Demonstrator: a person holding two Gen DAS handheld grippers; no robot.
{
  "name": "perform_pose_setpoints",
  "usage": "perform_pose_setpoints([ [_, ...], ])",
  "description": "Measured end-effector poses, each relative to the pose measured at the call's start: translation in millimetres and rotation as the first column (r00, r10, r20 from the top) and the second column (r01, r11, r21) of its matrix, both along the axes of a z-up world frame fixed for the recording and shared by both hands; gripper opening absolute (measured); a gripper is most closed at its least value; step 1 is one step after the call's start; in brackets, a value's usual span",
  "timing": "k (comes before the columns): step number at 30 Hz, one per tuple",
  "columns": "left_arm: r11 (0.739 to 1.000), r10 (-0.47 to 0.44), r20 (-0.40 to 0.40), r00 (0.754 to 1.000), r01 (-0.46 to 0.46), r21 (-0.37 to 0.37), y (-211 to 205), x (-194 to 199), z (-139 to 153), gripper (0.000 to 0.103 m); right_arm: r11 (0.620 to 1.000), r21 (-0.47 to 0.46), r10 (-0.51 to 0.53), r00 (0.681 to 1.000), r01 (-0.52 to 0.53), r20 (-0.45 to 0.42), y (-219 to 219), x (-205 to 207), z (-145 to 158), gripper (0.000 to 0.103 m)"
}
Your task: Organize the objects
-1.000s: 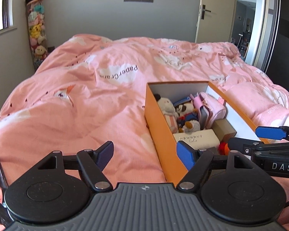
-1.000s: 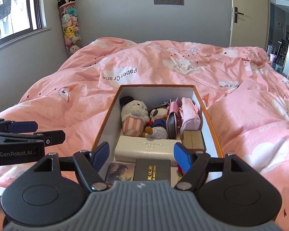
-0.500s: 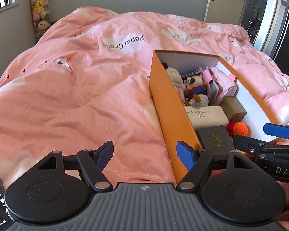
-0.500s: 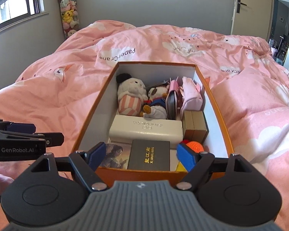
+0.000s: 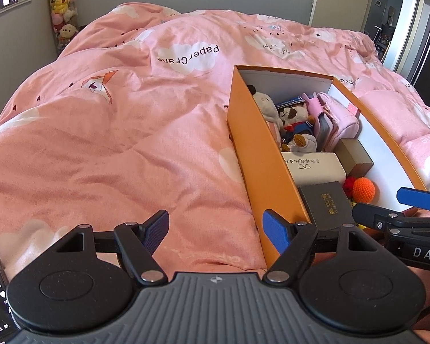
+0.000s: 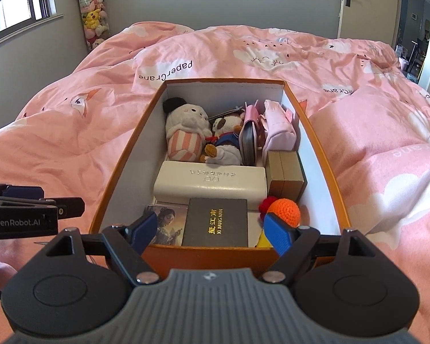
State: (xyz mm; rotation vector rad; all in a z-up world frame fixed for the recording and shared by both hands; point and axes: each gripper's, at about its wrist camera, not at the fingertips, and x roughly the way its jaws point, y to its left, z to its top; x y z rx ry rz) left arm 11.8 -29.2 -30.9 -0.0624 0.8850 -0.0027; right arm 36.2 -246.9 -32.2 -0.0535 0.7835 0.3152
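The orange box (image 6: 315,134) lay on the pink bed (image 6: 80,132), packed: plush toys (image 6: 186,132) far, white case (image 6: 209,183) in the middle, black box (image 6: 216,222) and orange ball (image 6: 285,210) near. My right gripper (image 6: 212,230) hung spread and empty over its near edge. My left gripper (image 5: 215,229) was spread, empty, just left of the box (image 5: 261,154).

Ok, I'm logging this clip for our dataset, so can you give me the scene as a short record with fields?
setting: pink duvet on a bed
container: orange box, open, no lid visible
far end: two plush toys, pink pouch
middle: white case, brown box
near end: black box, orange ball
left gripper: open, empty
right gripper: open, empty
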Motion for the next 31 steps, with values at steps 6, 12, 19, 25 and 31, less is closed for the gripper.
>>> perform_pose_setpoints([
  [6,1.000,0.000,-0.001,1.000,0.000,-0.001,0.4,0.1,0.0,0.087,1.000,-0.005,0.002,1.000,-0.002,-0.007,1.2,0.5,-1.4,0.083],
  [12,1.000,0.001,0.000,1.000,-0.001,-0.002,0.5,0.1,0.0,0.087,1.000,-0.008,0.008,1.000,-0.008,-0.009,2.6,0.6,-2.1,0.083],
  [19,1.000,0.000,0.005,1.000,0.000,0.000,-1.0,-0.1,1.4,0.087,1.000,-0.009,0.008,1.000,-0.008,-0.010,2.6,0.5,-2.0,0.084],
  [25,1.000,-0.001,0.007,1.000,0.001,0.002,-0.9,-0.3,2.0,0.087,1.000,-0.008,0.007,1.000,-0.007,-0.009,2.7,0.5,-2.0,0.084],
  [31,1.000,0.001,0.007,1.000,-0.001,0.001,-1.0,-0.3,2.8,0.087,1.000,-0.009,0.008,1.000,-0.008,-0.009,2.9,0.8,-1.8,0.085],
])
